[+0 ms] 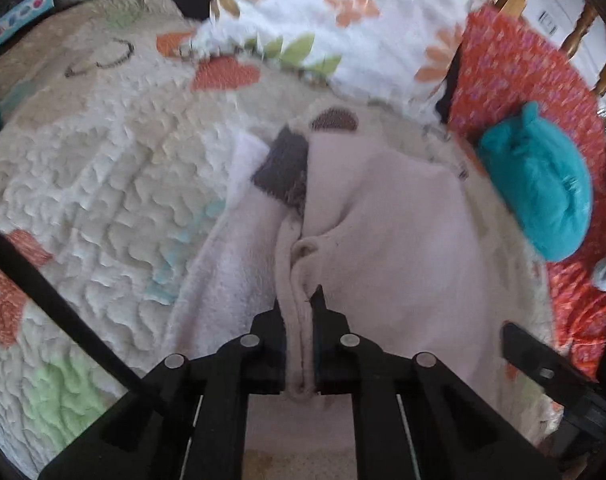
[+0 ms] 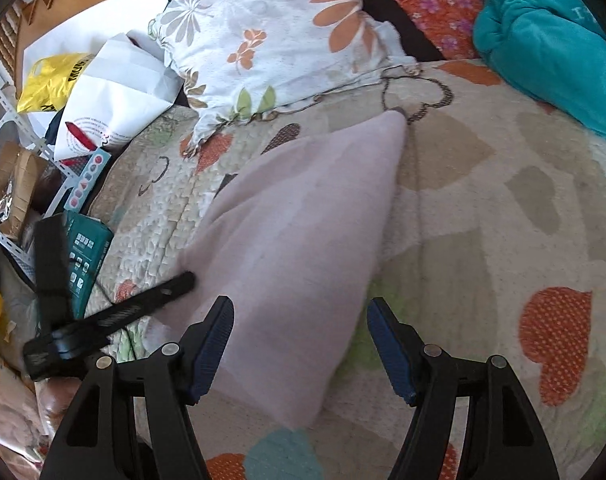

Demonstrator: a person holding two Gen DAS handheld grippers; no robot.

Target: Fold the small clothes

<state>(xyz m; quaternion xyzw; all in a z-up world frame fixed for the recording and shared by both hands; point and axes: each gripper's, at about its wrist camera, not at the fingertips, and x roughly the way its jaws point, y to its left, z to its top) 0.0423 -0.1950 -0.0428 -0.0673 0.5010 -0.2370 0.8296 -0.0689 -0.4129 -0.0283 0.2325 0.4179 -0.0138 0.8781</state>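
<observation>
Left tool (image 1: 300,336): jaws narrow, pinched on a raised seam edge of the pale pink fleece garment (image 1: 383,232), which lies spread on the quilted bedspread (image 1: 103,184). The fold of cloth runs between the pads and out behind them.

Right tool (image 2: 301,350): jaws wide, holding nothing; the garment's lower corner lies between them, with no pad seen pressing on it.

Risks noted:
- The left grip takes only a thin ridge of fleece. A quick pull could slip it free or drag the whole garment instead of folding it.
- With the right tool not gripping, the far side is unanchored and may bunch.
- The teal plush item (image 1: 543,184) and the floral pillow (image 2: 271,36) lie near; a wide sweep could snag them.
</observation>
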